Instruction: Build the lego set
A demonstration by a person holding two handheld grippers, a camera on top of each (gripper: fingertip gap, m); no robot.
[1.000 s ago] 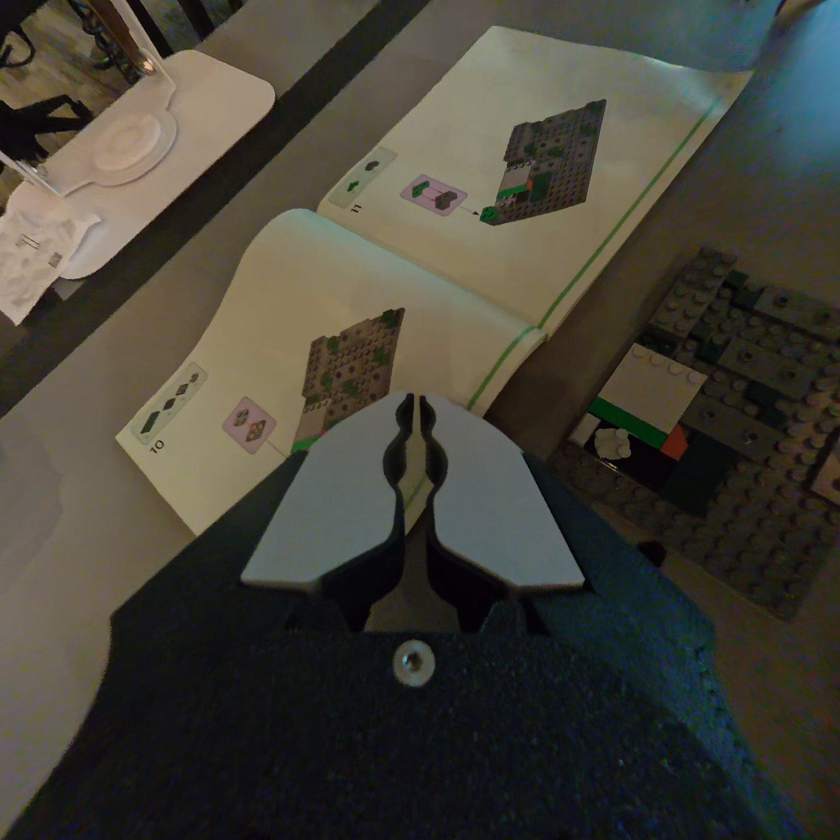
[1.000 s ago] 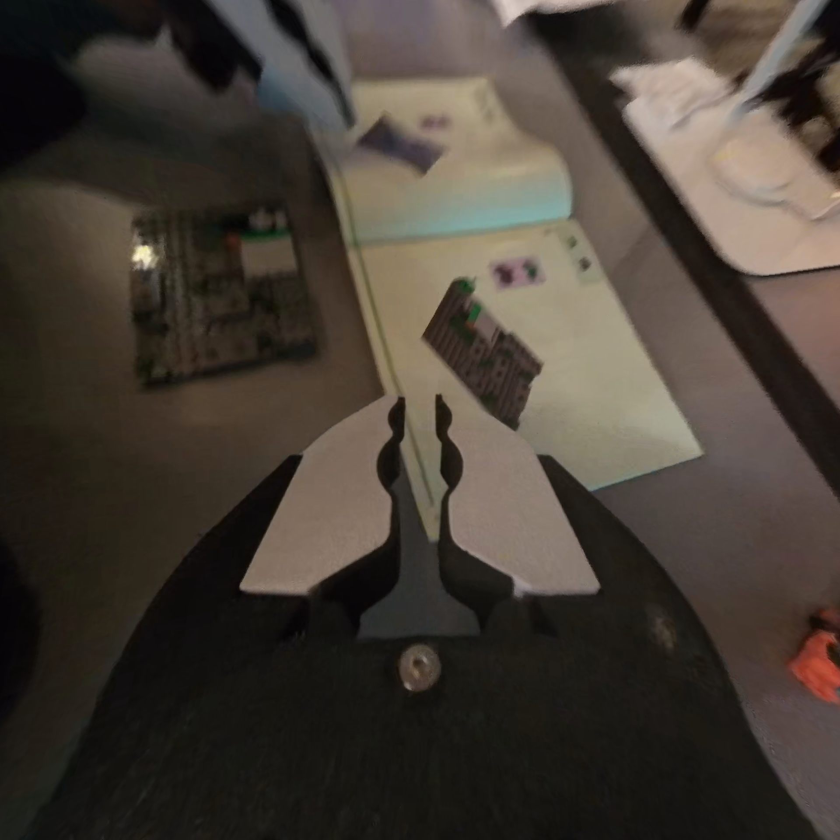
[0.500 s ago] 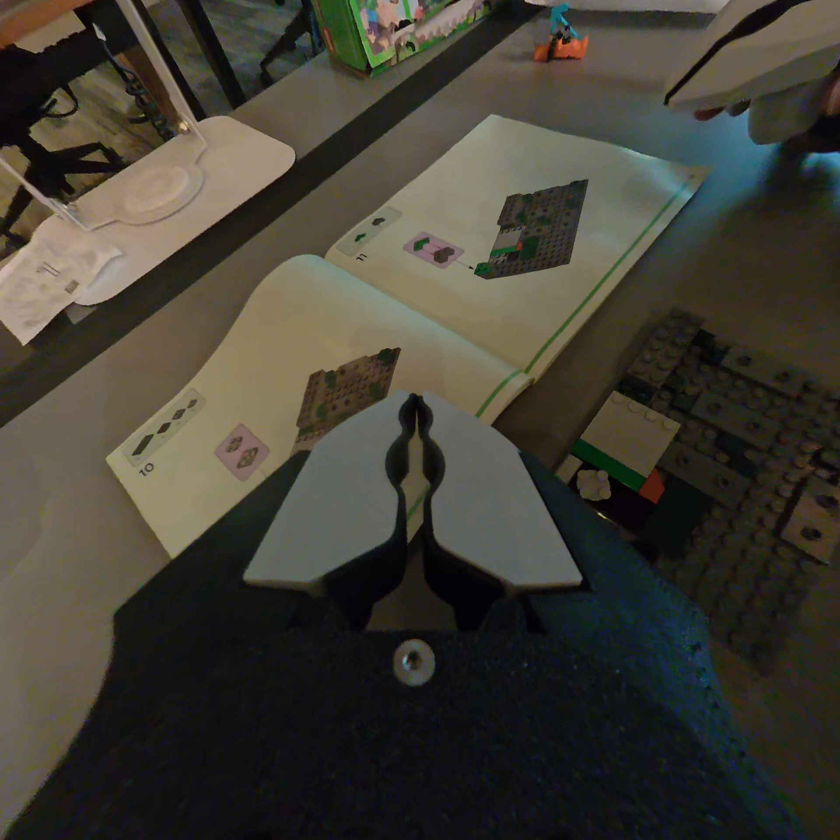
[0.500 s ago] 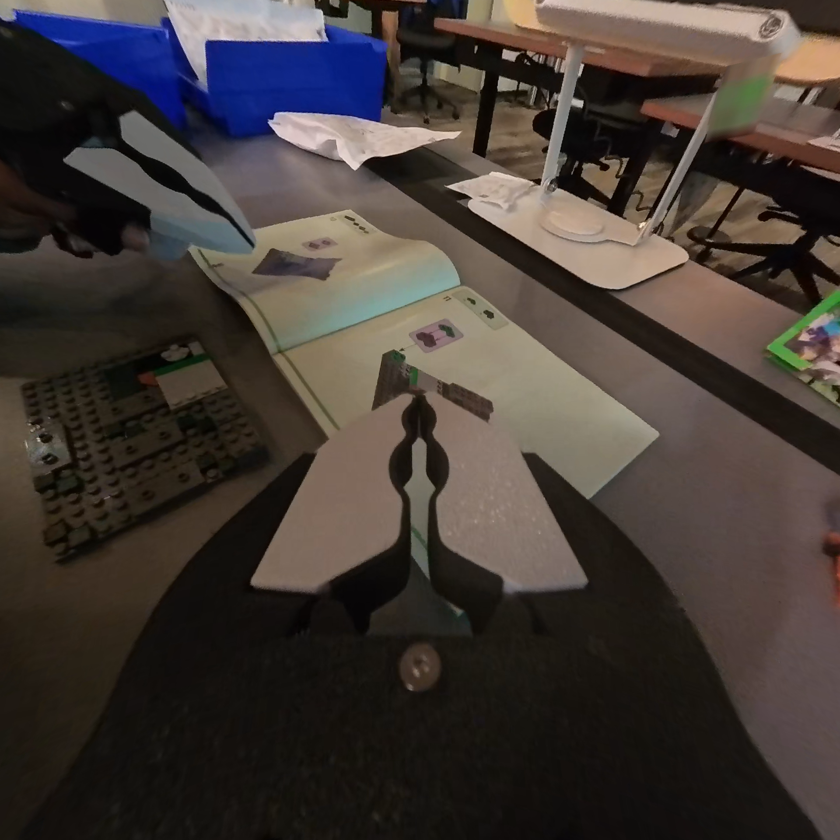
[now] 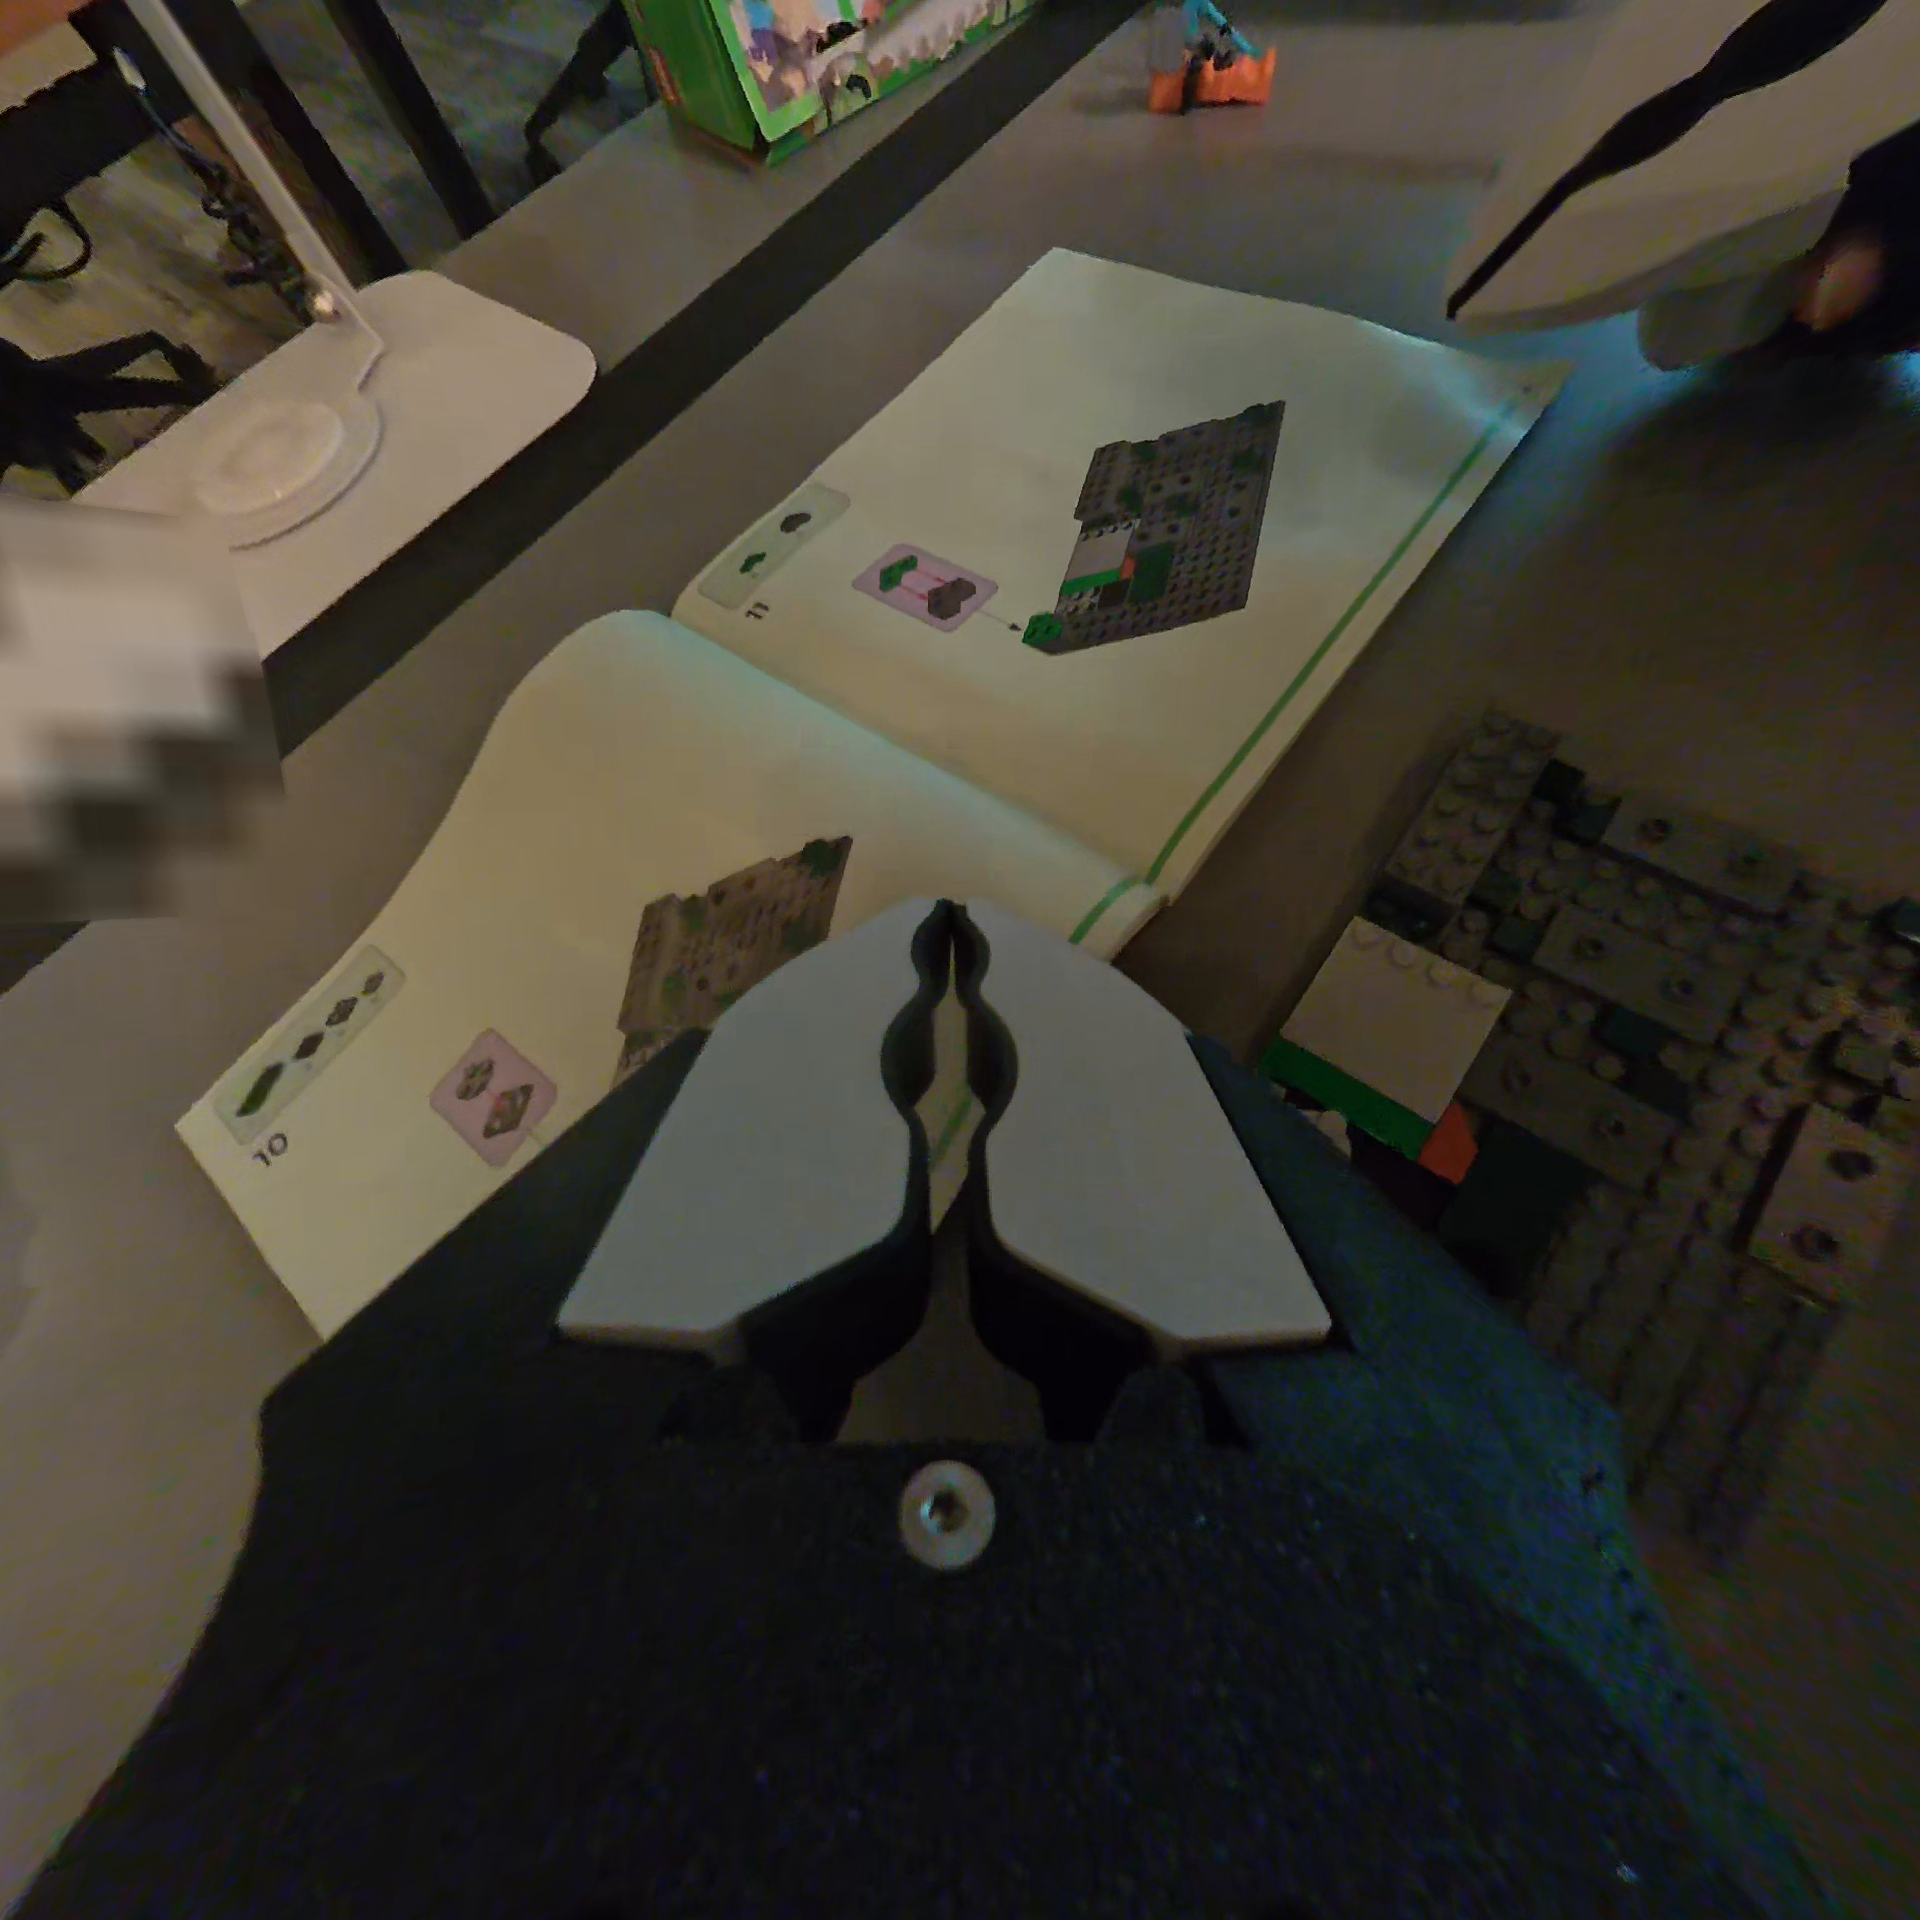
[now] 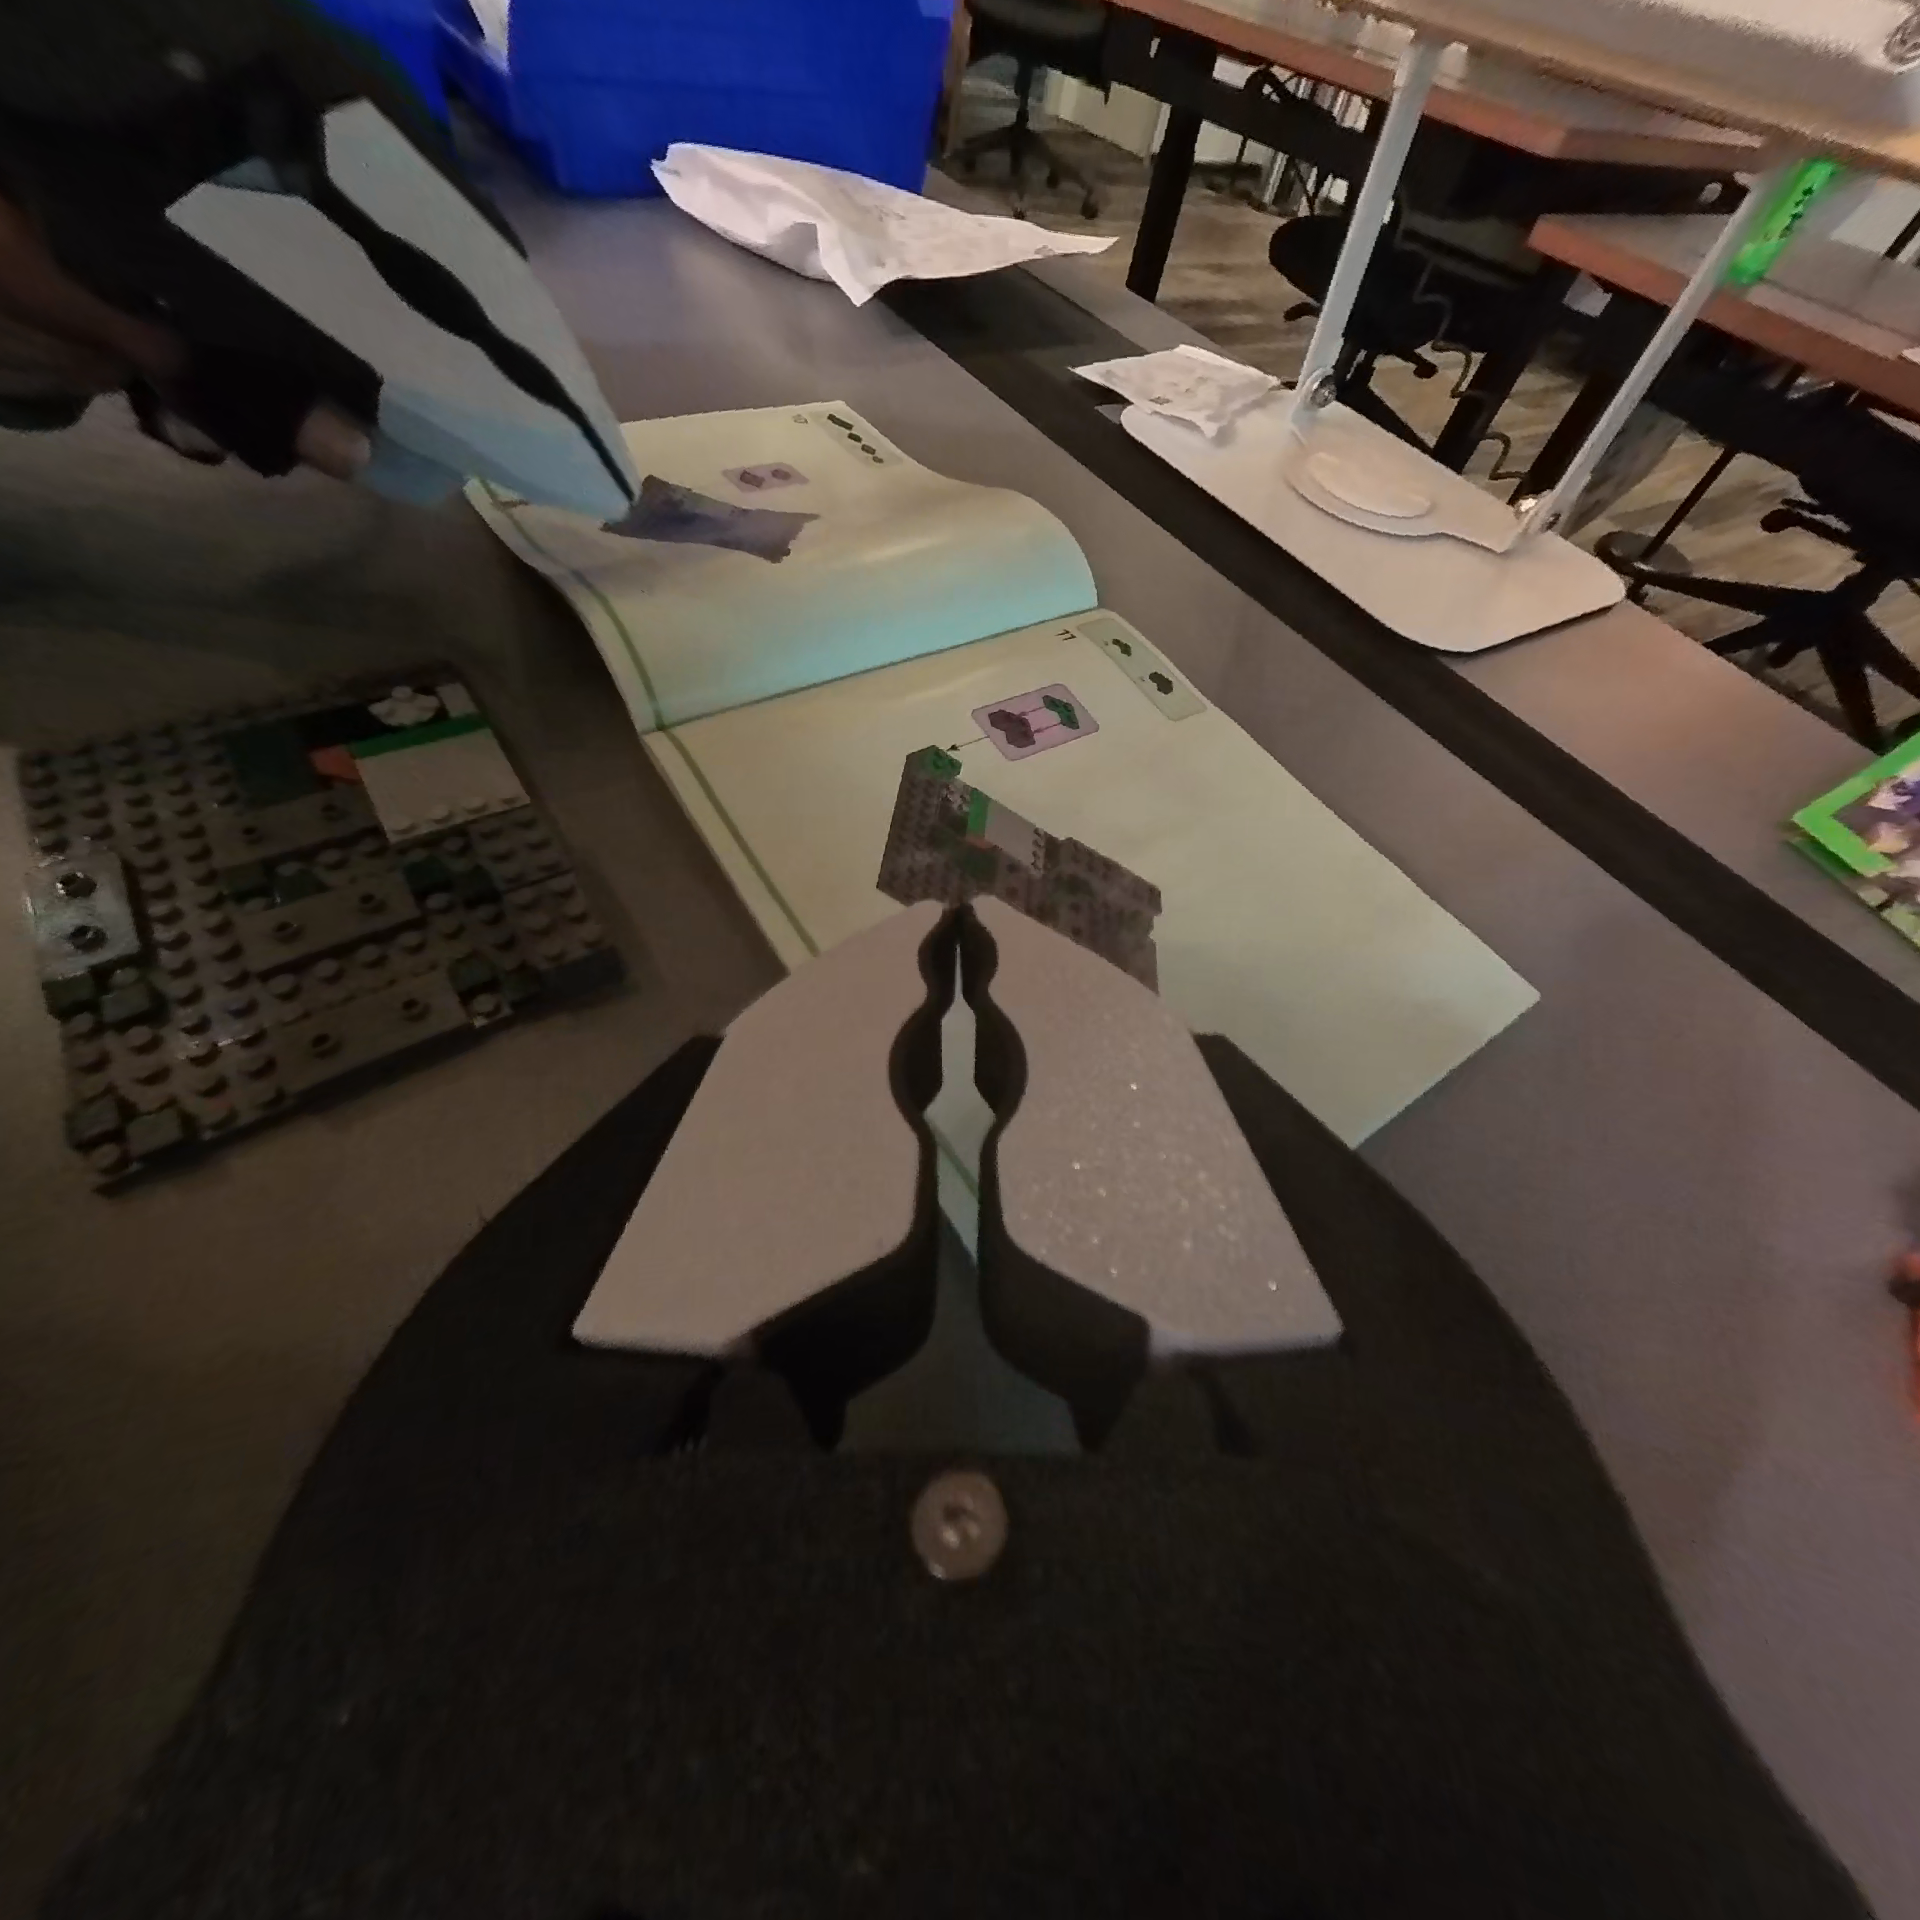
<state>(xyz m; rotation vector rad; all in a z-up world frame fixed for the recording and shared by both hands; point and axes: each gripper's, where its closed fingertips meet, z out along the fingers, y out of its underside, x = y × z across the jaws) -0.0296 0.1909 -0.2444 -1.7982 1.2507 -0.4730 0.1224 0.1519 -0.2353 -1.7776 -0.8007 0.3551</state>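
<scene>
in the right wrist view, starting at the left edge: the grey studded lego baseplate build [image 6: 281,904] lies flat on the grey table [image 6: 1558,1195], mid-left of frame, with its white tile and green strip at the corner nearest the booklet, probably so each step can be checked against the page. upper left, the left gripper [image 6: 613,488] hangs tip-down over the far page, tongs pressed together and empty, looking like a pointer more than a grasp. centre frame, the open instruction booklet [image 6: 1195,935] sits just beside the build, its far page bowed up. bottom centre, the right gripper [image 6: 954,912] hovers over the near page, tongs together, nothing between them. upper right, a white lamp base [image 6: 1455,561] stands on the neighbouring desk, well apart. in the left wrist view the left gripper [image 5: 945,909] shows the same closed, empty tips at centre, the baseplate [image 5: 1662,1039] at right, the green lego box [image 5: 831,62] and a small orange-and-teal piece [image 5: 1210,78] at the top edge. i'd say no brick is in hand yet; open table lies at lower left and lower right, and the dark gap between the desks limits the far side.
</scene>
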